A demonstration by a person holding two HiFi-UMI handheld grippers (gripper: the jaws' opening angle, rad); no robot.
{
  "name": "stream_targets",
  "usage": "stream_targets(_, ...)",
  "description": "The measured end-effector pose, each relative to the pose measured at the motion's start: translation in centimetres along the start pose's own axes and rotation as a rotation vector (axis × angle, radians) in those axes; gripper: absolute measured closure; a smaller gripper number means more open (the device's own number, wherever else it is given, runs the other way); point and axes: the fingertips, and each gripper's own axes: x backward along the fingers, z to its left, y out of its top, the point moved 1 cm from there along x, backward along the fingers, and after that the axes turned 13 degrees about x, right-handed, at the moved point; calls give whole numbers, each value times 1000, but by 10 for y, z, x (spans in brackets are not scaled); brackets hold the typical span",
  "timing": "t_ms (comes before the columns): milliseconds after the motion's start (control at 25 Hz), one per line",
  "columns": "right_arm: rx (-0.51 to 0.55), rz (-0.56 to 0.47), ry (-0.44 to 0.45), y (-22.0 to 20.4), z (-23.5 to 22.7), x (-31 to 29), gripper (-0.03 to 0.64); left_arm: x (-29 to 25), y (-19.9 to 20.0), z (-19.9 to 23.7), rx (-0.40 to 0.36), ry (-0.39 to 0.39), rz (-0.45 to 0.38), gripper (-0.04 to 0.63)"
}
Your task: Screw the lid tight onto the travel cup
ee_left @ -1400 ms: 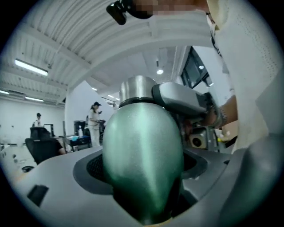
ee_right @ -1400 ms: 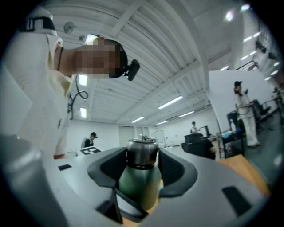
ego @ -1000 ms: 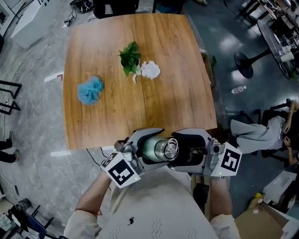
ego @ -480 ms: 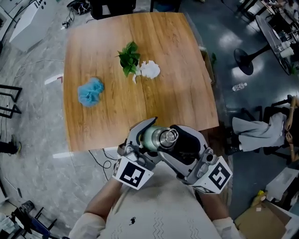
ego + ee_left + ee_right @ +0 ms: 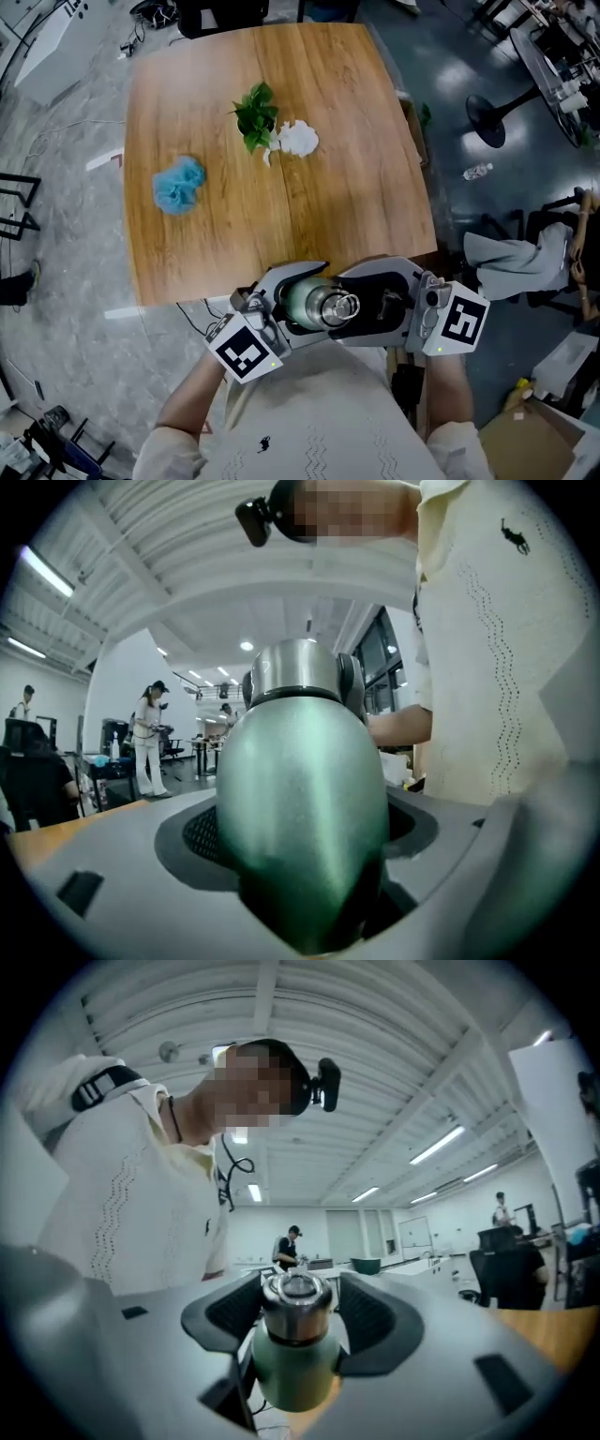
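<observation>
The cup [image 5: 302,799], green with a steel lid [image 5: 297,1302], is held in the air lying level, just off the near edge of the table [image 5: 356,206] and in front of the person's cream shirt [image 5: 309,412]. It does not rest on the table.

The left gripper [image 5: 302,302] is clamped on the cup's green body, which fills the space between its jaws. The lid end points at the right gripper [image 5: 354,305]. Its jaws stand wide and have just been opening. The lid sits between the dark pads [image 5: 375,1321], with a thin gap at one side, so they do not seem to be pressing on it.

On the table a sprig [image 5: 258,114] of green leaves lies near the middle of the far half, touching a white piece [image 5: 300,139] on its right. A blue puff [image 5: 180,183] lies well apart from them, toward the left edge.
</observation>
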Motion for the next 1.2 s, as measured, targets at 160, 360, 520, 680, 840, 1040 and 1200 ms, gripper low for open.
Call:
stream_targets(160,43,-29,-38,5,-5,-6,365,-5,0,8,-4,58,-6,179)
stream_targets(360,4,-45,-443,-2,-35,-5,367,-2,4,47,-38,335,-15,179)
stream_targets(520,-73,-43,-632,-5,-37,-6,361,-3,8,56,-23,373,-53,179)
stream_targets(680,-30,-39,-416,-4,-24,-1,316,-3,16,43,-23,235,-88,179)
stream_targets(840,3,-2,-190,-2,-18,10,318,-7,13,22,-16,103,-53,179)
stream_targets(1040,71,25,-248,6,-30,5,374,-20,21,35,-46,197,-53,179)
stream_targets(1200,-8,-3,-609,0,-56,13,374,-22,29,63,-39,378,-92,179)
